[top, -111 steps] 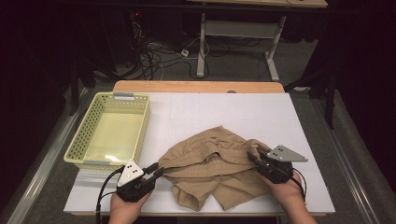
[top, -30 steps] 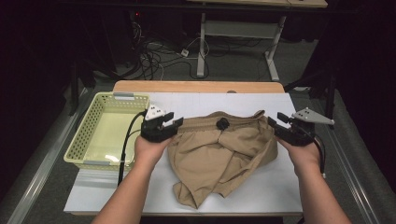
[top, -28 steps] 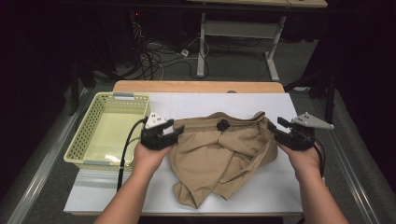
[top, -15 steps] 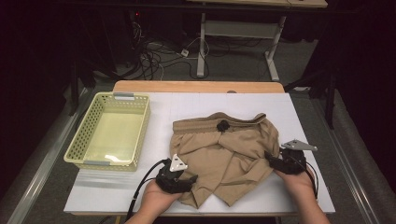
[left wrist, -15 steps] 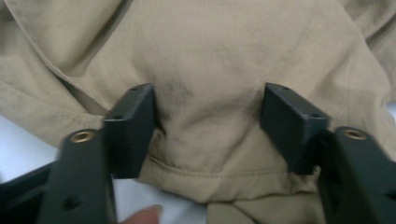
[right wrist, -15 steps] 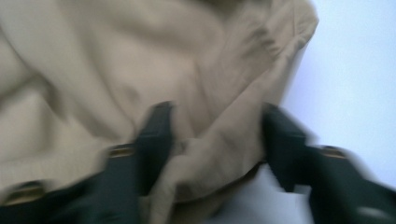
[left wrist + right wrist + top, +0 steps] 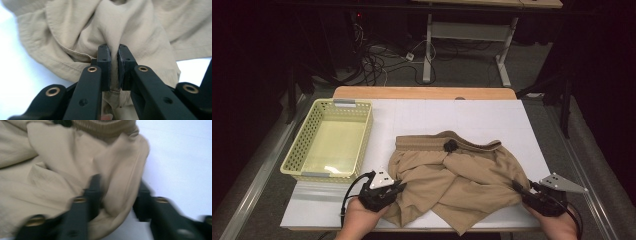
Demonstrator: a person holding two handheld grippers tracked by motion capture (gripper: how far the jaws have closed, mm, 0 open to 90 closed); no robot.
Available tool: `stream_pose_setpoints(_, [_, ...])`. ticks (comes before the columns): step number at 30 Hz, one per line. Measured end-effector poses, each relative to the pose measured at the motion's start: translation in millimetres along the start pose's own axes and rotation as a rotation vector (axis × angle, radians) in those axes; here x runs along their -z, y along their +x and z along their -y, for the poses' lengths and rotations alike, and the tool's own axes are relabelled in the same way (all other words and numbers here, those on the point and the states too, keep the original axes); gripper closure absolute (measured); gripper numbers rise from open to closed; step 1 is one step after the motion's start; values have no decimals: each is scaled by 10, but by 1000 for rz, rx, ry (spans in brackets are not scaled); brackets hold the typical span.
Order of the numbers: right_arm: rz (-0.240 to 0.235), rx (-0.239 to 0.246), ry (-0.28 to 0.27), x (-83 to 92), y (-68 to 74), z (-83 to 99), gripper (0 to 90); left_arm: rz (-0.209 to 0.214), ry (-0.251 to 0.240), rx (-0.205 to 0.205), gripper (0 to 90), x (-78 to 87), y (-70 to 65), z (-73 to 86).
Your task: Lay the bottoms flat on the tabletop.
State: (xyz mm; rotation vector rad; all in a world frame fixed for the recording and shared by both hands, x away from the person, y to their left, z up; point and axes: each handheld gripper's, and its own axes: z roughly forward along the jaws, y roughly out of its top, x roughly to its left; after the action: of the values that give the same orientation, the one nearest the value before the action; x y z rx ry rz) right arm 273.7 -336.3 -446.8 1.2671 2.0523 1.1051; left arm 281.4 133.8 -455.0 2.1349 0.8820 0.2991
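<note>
One yellow basket (image 7: 328,142) sits empty at the far left of the counter (image 7: 472,117). Right of it lies one pair of tan shorts (image 7: 452,177), waistband far, legs crumpled near. The left gripper (image 7: 113,53) has just been closing, its fingers pinching a fold of the near-left leg. The right gripper (image 7: 117,192) straddles the near-right leg's edge, fingers apart. This looks like flattening: next, the right must pinch, then both pull outward.

Left gripper (image 7: 399,186) just closed, jaws nearly touching (fabric pinched); right gripper (image 7: 518,187) jaws apart, low at the near edge
</note>
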Motion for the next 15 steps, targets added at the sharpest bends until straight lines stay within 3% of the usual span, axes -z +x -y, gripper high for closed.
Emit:
stream_pose_setpoints(2, [5, -1, -35, 10, -22, -54, 491, 9, -14, 10, 741, -25, 16, 2])
stream_pose_setpoints(5, [11, 10, -64, -54, -58, -230, 466, 27, -65, 51, 608, -29, 40, -42])
stream_pose_setpoints(9, [28, 67, -69, -202, -113, -556, 576, -2, -109, 49, 528, -33, 59, -81])
stream_pose_setpoints(12, [42, 73, -15, -447, -185, -696, 606, -10, -128, 77, 525, -79, 98, -36])
stream_pose_setpoints(15, [61, 51, 96, -749, -263, -615, 584, -7, -151, 121, 495, -102, 132, 77])
